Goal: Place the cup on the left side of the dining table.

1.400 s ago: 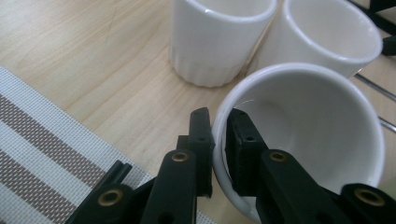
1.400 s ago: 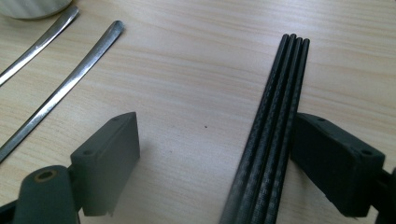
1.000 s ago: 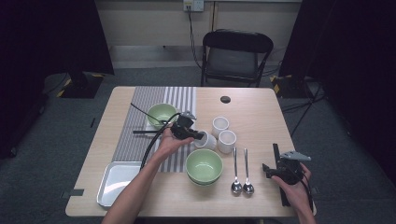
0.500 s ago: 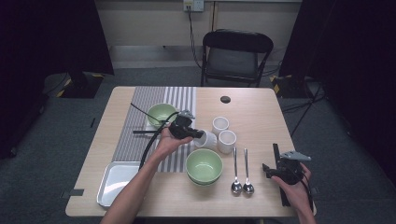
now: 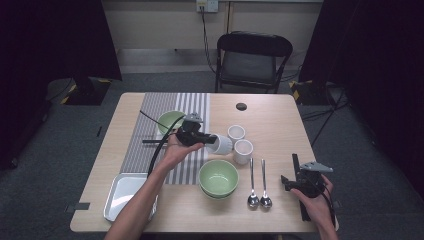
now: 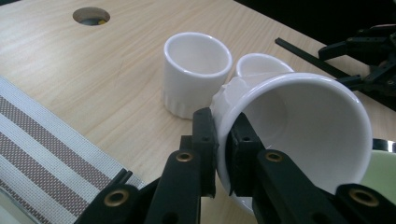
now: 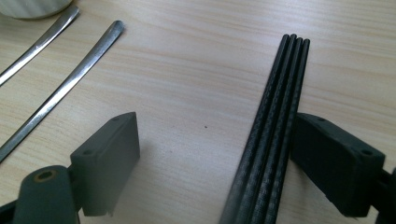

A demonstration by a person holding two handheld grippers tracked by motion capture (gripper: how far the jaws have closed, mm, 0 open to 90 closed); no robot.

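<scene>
Two hand-held grippers are at work over the surface point(image 5: 280, 120). Left hand-held gripper point(image 6: 223, 156) pinches the rim of a tilted white cup point(image 6: 299, 135), lifted beside two standing cups point(image 6: 196, 70). Right hand-held gripper point(image 7: 212, 156) rests wide open around black chopsticks point(image 7: 273, 126), near two spoons point(image 7: 60, 88).

Light wooden table point(image 5: 270, 120) carrying tableware

Lying on it: a grey striped cloth runner point(image 5: 150, 145) at left, a metal tray point(image 5: 120, 195) lower left, two steel spoons point(image 5: 257, 185) lower centre, black chopsticks point(image 5: 298, 185) at right.
</scene>
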